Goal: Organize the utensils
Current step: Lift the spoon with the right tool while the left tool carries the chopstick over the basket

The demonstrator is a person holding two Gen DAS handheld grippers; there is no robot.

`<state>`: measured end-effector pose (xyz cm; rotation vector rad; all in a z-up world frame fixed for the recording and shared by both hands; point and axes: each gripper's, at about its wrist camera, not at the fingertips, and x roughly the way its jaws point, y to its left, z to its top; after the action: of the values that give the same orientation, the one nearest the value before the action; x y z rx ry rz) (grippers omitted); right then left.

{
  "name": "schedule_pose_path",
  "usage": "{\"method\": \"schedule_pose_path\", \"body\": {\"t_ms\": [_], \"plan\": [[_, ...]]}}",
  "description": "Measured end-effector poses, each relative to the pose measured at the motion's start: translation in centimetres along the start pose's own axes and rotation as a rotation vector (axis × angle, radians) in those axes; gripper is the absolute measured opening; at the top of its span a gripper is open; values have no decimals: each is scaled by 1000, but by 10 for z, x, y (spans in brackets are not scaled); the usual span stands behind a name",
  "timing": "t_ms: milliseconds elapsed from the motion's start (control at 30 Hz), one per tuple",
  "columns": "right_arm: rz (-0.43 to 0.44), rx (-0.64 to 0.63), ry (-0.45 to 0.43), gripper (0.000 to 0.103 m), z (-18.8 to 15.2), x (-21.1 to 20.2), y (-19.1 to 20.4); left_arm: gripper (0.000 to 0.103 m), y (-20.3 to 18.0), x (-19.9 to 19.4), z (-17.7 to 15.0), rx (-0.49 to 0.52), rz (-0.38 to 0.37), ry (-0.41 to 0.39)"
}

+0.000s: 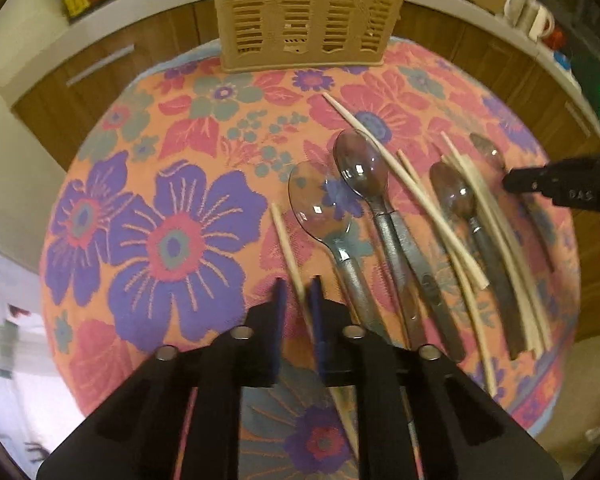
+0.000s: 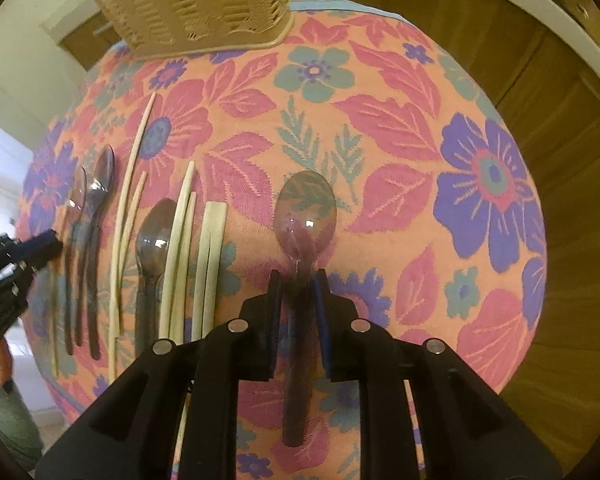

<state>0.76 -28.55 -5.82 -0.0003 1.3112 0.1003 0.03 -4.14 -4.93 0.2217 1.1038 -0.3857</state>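
**Two grippers at work over a row of utensils**

The left gripper has its jaws nearly closed around a pale chopstick lying on the floral cloth. The right gripper has its jaws narrowly parted astride the neck of a translucent spoon; whether the pads press it cannot be told. Further spoons and chopsticks lie side by side between them. A slatted basket stands at the cloth's far edge.

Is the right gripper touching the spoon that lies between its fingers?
Touching. In the right wrist view, the right gripper has both blue pads against the neck of the spoon, with no gap visible on either side.
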Motion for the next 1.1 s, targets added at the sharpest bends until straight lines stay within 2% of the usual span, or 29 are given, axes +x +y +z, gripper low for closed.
{"method": "schedule_pose_path", "body": {"t_ms": [167, 267, 467, 600, 667, 867, 1000, 1100], "plan": [[-44, -47, 7, 10, 0, -2, 7, 2, -8, -1, -1, 31, 49, -24], [-7, -36, -38, 10, 0, -12, 6, 2, 0, -16, 4, -12, -10, -99], [73, -69, -277, 10, 18, -82, 14, 2, 20, -80, 45, -62, -68, -354], [94, -92, -481, 10, 46, -127, 26, 3, 31, -116, 84, -88, -126, -518], [95, -97, -565, 10, 65, -140, 34, 3, 35, -131, 106, -89, -128, -625], [100, -77, -786, 10, 116, -169, 44, 3, 41, -137, 172, -118, -185, -769], [62, -54, -909, 10, 147, -175, 46, 3, 47, -129, 212, -147, -173, -844], [34, -42, -961, 10, 164, -168, 44, 3, 53, -125, 233, -185, -149, -900]]}}
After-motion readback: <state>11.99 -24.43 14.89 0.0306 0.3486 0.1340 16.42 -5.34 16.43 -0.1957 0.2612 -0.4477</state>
